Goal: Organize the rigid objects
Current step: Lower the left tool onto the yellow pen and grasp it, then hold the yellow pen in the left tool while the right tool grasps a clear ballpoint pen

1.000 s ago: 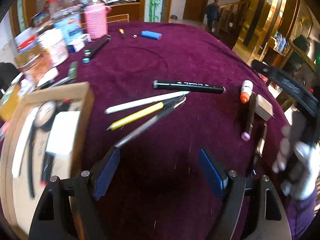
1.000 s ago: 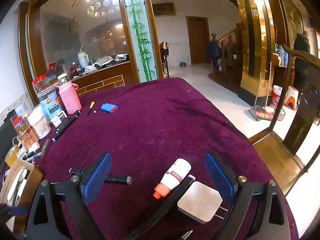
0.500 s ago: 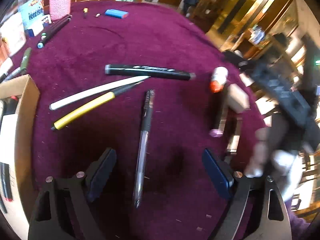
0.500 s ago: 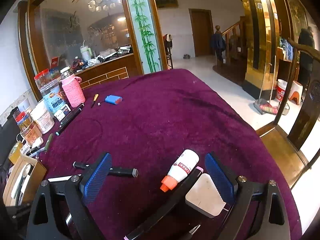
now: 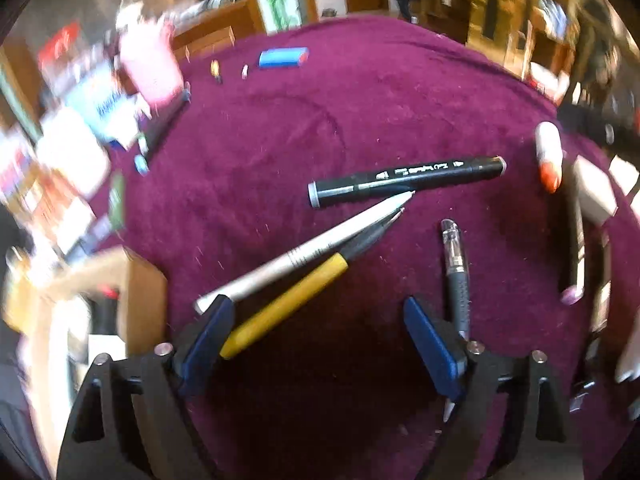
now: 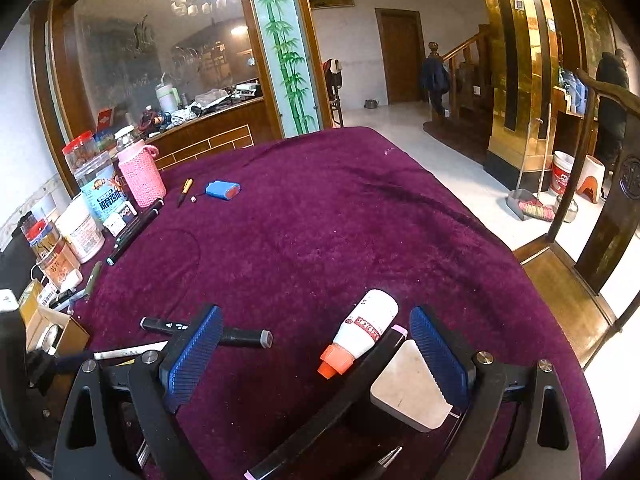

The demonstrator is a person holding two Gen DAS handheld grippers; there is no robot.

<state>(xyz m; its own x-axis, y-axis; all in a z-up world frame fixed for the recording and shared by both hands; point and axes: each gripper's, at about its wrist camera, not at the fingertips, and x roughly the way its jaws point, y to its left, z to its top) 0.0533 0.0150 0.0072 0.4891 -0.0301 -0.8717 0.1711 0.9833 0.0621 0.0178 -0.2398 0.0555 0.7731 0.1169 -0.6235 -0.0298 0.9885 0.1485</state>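
Left tool: I see it wide open, empty, yellow pen between its fingers.
Right tool: wide open, empty, over glue bottle.

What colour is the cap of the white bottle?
Orange; the bottle shows it best in the right wrist view.

Four pens, one glue bottle
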